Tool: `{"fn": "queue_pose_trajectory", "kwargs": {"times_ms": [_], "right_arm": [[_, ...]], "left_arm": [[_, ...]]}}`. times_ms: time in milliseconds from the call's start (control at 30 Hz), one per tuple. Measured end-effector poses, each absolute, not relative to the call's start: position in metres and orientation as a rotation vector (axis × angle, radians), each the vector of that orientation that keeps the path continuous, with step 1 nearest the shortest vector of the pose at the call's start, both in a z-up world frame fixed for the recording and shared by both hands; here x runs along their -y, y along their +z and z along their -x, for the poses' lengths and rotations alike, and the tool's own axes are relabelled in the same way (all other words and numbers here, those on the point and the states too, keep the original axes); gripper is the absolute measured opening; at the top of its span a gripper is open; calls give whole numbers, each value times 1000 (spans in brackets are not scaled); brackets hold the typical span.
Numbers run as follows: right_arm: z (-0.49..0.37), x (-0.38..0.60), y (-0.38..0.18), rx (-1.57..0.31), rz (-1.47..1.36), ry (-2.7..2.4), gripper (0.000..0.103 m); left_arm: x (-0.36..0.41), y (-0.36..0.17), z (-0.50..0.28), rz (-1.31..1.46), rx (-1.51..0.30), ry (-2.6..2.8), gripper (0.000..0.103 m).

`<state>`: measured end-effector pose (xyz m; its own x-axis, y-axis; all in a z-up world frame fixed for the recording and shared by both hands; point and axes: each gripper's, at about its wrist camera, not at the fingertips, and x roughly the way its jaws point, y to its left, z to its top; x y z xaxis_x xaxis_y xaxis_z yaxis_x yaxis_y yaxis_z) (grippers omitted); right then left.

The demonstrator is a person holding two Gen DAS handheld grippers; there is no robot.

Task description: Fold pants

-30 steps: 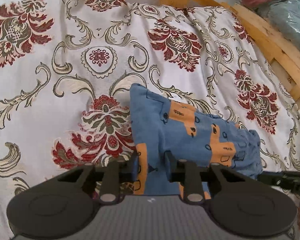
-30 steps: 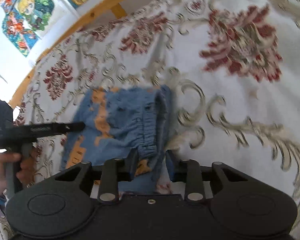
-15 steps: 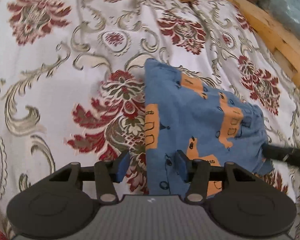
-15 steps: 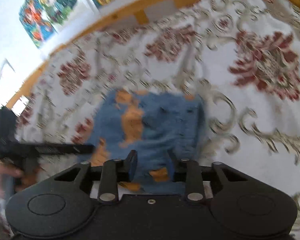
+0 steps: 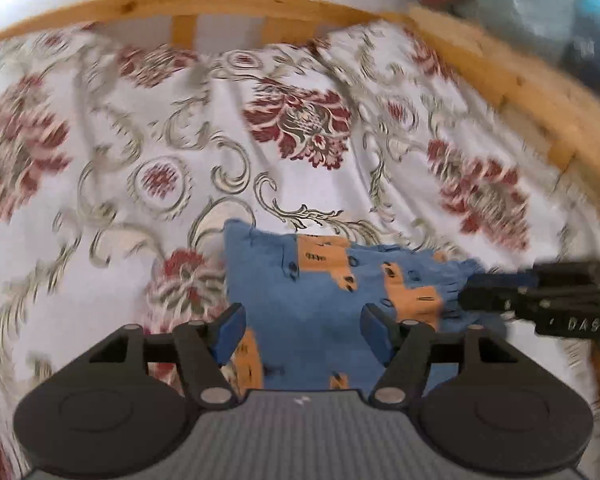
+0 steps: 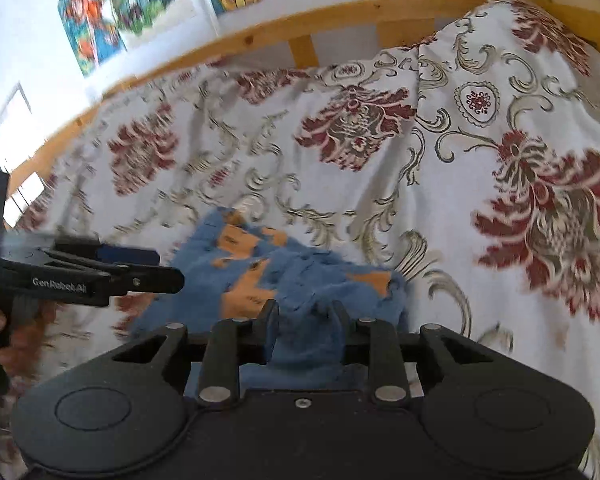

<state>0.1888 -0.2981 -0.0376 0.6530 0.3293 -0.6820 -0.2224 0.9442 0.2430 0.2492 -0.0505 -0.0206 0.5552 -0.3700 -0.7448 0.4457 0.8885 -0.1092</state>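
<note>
On the flowered bedspread (image 5: 148,92), your two grippers work at a folded pair of blue pants (image 5: 312,300) patterned with orange.

Your left gripper (image 5: 302,334) points down at the near edge of the pants; its jaws stand well apart and are opening, with cloth lying between the blue pads (image 5: 230,332) but not pressed by them. Your right gripper (image 6: 304,322), seen from its own camera, has a bunched ridge of blue fabric standing up between its fingers; the jaws are opening, and the cloth looks still caught between them. From the left camera it reaches the pants' right edge. A wooden bed rail (image 6: 340,20) runs behind the spread, with bright pictures (image 6: 116,4) on the wall above.
</note>
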Motion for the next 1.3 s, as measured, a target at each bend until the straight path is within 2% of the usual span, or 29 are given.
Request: {"fn": "queue_pose_trajectory", "kwargs": {"times_ms": [67, 100, 167, 300, 400, 433, 467, 567, 800, 1000, 1067, 1300], "right_arm": [[-198, 300, -46, -815, -114, 287, 29], [-202, 303, -52, -829, -122, 273, 29], [-206, 312, -60, -848, -167, 260, 29], [-202, 316, -65, -839, -194, 258, 31], [-193, 312, -55, -802, -195, 262, 45], [-186, 309, -50, -782, -173, 262, 55], [-179, 304, -46, -762, -143, 263, 60], [-159, 293, -37, -723, -75, 285, 60], [-136, 287, -62, -802, -11, 206, 68], [-111, 290, -64, -774, -21, 169, 72], [-103, 290, -60, -760, -33, 166, 81], [-72, 285, -41, -719, -97, 184, 98]], "left_arm": [[63, -30, -259, -178, -849, -449, 70], [65, -35, -265, -185, -853, -443, 74], [63, -43, -276, -145, -888, -438, 79], [57, -53, -283, -103, -917, -441, 82], [53, -48, -279, -76, -908, -436, 82], [52, -45, -277, -70, -904, -431, 82], [51, -41, -274, -68, -894, -424, 82], [49, -34, -266, -73, -881, -425, 83], [44, -47, -246, -118, -902, -388, 95], [29, -56, -229, -87, -925, -360, 98], [26, -54, -220, -81, -927, -349, 98], [15, -42, -180, -36, -901, -316, 101]]}}
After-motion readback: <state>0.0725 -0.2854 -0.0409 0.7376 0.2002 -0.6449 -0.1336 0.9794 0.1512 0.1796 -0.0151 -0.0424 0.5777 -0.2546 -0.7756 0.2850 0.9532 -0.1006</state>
